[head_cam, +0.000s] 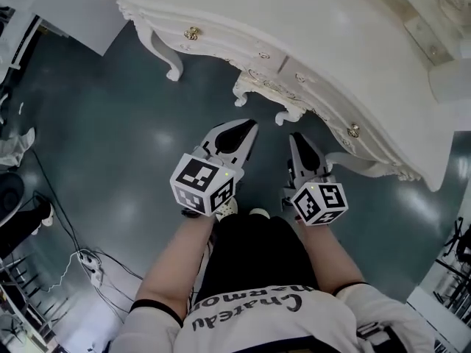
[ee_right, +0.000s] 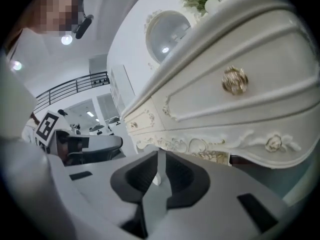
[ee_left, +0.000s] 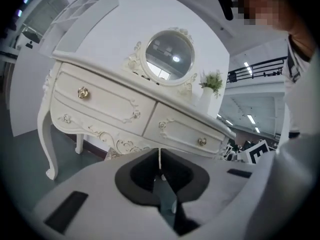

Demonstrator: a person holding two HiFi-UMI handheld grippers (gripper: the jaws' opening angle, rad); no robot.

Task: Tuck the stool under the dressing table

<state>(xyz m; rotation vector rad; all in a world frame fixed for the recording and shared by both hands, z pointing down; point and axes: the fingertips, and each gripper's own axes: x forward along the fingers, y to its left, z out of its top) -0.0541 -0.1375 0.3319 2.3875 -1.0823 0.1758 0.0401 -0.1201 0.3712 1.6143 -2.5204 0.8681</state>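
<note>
Stool (head_cam: 268, 88): tucked under dressing table (head_cam: 331, 43); only carved front rim and two front legs showing past table edge.
Left gripper (head_cam: 249, 129): clenched, empty, hovering over floor (head_cam: 110, 138) just before stool.
Right gripper (head_cam: 297, 140): jaws together, nothing between.
Hazards, judged: tips close to drawer knob (head_cam: 354, 130), liable to chip on forward swing; protruding stool legs, apt to catch a foot and skew stool.

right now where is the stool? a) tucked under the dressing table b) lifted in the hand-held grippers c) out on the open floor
a: the stool shows only its carved front and two legs, poking out from beneath the dressing table at its front edge.
</note>
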